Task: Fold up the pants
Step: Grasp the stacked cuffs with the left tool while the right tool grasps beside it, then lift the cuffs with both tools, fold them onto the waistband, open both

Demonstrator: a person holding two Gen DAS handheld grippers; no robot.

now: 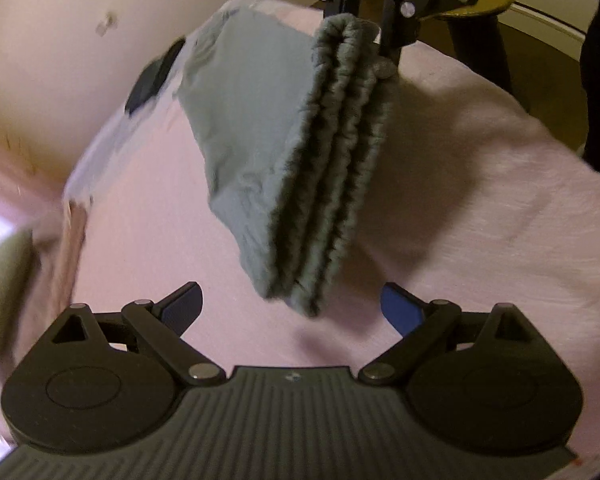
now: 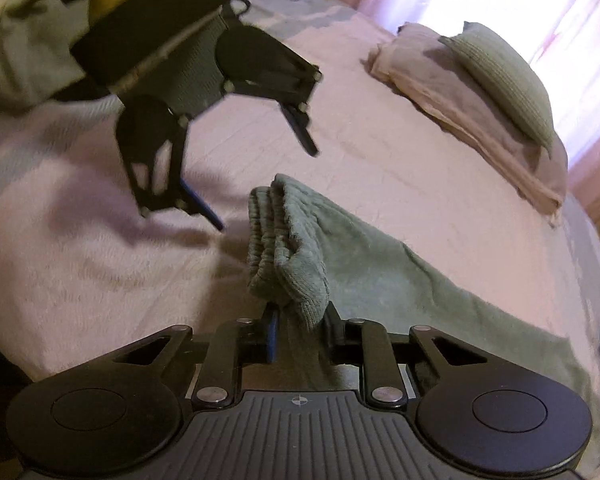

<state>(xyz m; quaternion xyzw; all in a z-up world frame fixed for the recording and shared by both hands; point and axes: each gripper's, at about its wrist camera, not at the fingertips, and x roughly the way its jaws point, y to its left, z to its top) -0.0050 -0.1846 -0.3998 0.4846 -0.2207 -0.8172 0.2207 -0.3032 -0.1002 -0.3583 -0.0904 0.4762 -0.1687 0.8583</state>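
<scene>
Right gripper (image 2: pixel 300 334) lifts the grey-green pants (image 1: pixel 300 152) over the pink bed (image 1: pixel 480 208).

Its fingers are clamped on one end of the bunched waistband, which hides the pads in the right wrist view; the folded waistband hangs clear of the bed while the legs trail down onto the cover toward the bed's far side. The left gripper (image 1: pixel 292 308) is just beside the waistband's free end, fingers spread wide and holding nothing. At the head of the bed lie a pink pillow (image 2: pixel 472 120) with a green cushion (image 2: pixel 504 76) on it, washed out by the bright curtain. A dark object (image 1: pixel 156 76) near the bed's edge is blurred beyond telling. A stool (image 1: pixel 476 8) beyond the bed is cut off by the frame.
</scene>
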